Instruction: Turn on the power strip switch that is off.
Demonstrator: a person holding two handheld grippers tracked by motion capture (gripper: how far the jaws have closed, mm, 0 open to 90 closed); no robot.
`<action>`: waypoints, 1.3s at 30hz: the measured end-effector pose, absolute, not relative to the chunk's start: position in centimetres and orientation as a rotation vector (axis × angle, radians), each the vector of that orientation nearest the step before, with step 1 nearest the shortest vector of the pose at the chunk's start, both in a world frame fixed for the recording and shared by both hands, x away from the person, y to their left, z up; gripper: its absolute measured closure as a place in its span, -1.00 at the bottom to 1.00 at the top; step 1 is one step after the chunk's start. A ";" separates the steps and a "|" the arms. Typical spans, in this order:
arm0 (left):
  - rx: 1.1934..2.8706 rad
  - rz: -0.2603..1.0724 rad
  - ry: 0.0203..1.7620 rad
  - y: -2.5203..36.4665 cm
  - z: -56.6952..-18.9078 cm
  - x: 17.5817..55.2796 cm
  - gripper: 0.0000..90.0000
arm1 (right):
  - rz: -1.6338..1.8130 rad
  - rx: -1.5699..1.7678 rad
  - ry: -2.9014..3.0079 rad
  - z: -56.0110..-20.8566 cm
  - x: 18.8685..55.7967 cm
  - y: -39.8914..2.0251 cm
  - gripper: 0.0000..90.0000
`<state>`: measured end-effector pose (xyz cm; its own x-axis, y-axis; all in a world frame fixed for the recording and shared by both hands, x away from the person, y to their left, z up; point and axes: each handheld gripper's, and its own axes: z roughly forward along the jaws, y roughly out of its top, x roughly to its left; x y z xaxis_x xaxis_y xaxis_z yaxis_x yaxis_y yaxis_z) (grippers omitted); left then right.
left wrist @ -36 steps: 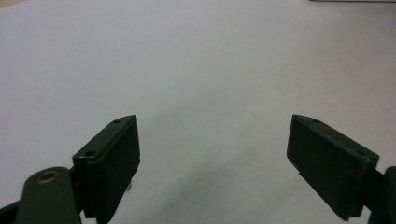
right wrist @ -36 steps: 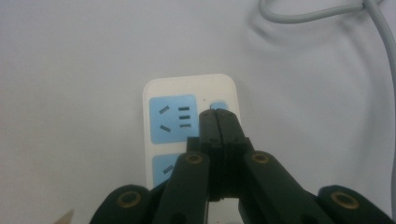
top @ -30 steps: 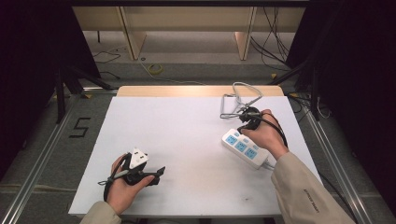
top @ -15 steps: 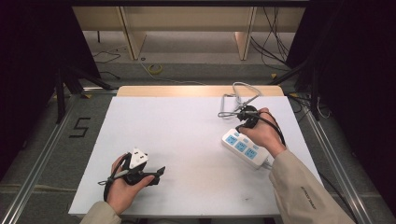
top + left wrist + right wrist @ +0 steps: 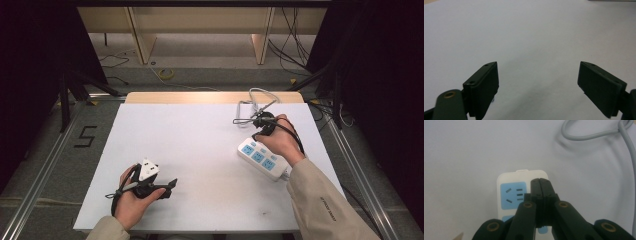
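White table (image 5: pixel 200 150) is seen under the left gripper (image 5: pixel 537 82), held wide open at the lower left. At the right, the right gripper (image 5: pixel 540 182) is shut, empty, above the power strip (image 5: pixel 260 158). The strip could be pushed crooked if pressed off-centre.

Left hand-held gripper (image 5: pixel 537 82) gapes wide; right hand-held gripper (image 5: pixel 540 181) is closed.

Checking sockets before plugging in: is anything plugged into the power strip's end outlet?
Empty. In the right gripper view the power strip shows bare slots in its blue end outlet, with the shut right gripper over it.
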<state>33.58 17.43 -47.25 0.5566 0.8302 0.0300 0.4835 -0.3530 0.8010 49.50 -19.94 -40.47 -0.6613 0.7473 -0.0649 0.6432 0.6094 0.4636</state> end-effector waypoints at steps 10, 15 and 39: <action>2.010 0.569 1.055 17.4 -47.3 33.6 -0.63 | 0.569 1.148 2.586 -41.0 50.1 -20.1 1.00; 2.010 0.567 1.054 17.4 -47.2 33.7 -0.63 | 0.565 1.156 2.588 -41.1 50.3 -20.1 1.00; 2.012 0.563 1.052 17.3 -47.3 33.7 -0.63 | 0.558 1.184 2.583 -41.7 51.0 -20.2 1.00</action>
<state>33.71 17.34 -47.30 0.5587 0.8289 0.0279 0.4828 -0.3524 0.8017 51.00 -20.25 -41.65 -0.6406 0.7654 -0.0615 0.6717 0.5974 0.4380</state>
